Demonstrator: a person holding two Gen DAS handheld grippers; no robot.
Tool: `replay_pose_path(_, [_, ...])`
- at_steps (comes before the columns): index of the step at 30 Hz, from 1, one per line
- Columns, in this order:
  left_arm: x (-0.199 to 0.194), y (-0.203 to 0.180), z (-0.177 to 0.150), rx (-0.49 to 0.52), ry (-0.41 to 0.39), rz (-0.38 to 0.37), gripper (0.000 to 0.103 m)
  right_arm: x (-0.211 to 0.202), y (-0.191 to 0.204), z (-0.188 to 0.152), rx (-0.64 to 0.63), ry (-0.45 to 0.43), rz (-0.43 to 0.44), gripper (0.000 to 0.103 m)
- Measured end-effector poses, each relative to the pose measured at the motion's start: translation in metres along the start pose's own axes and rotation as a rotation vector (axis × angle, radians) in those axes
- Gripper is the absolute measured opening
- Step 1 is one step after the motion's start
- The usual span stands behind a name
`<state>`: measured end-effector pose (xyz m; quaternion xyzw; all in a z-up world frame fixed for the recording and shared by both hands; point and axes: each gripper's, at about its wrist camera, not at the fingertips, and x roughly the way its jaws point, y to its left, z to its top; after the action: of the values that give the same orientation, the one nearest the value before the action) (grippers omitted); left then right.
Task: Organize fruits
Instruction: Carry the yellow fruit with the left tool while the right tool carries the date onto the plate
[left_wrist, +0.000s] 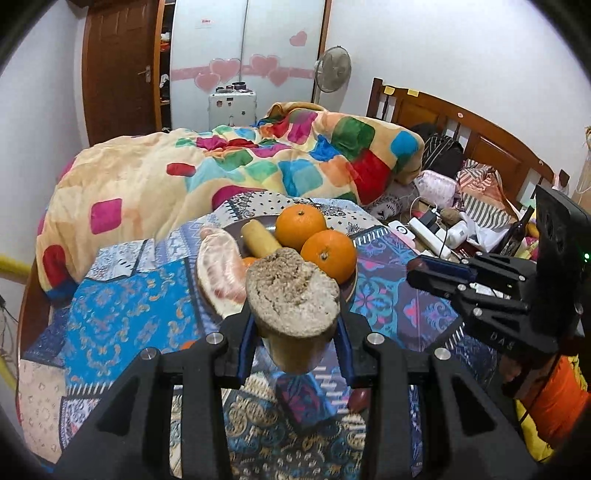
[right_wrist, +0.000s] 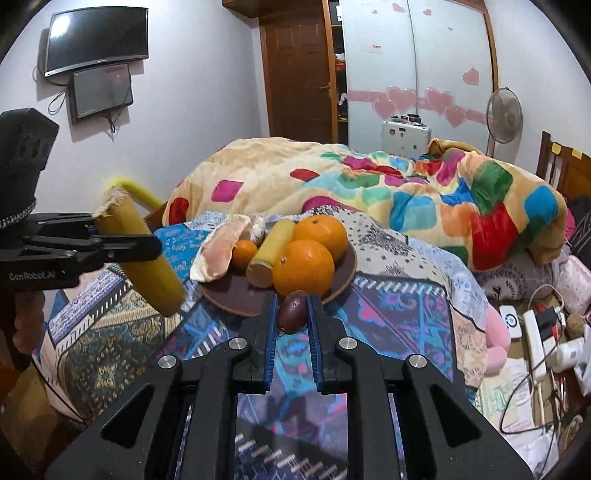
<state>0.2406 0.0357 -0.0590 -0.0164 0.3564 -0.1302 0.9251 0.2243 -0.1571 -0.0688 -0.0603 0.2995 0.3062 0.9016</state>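
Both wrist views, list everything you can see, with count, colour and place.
Plate: one, brown, on the patterned bedcover.
Oranges: two large, one small, orange, on the plate.
Pomelo segments: pale pink, on the plate's left side.
Sugarcane piece on plate: one, yellow, beside the oranges.
Held sugarcane piece: one, yellow, fibrous cut end, off the bed.
Small dark fruit: one, brownish purple, off the bed.
Quilt: one, multicoloured, bunched behind the plate.
Fan: one, by the wardrobe.
Screens: two, black, on the wall.
Left gripper: jaws shut on the held sugarcane piece.
Right gripper: jaws shut on the small dark fruit.
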Motion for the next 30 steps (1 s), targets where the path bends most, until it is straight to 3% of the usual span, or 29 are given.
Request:
replay_pose_path(14, [0.061,0.019,0.028,-0.074,0.049,-0.044,0.037,0.031,-0.001,0.012,-0.017,0.005,0.022,0.014])
replay_pose_path(19, [0.073,0.024,0.035,-0.078,0.041,0.024,0.039,0.039,-0.005,0.015,-0.021,0.01,0.017,0.015])
replay_pose_path(22, [0.073,0.03,0.036,-0.094,0.021,0.038,0.051,0.041,-0.005,0.017,-0.026,0.012,0.017,0.015])
replay_pose_path(30, [0.059,0.045,0.027,-0.079,-0.005,0.097,0.052,0.05,0.005,0.03,-0.06,0.007,0.009,0.015])
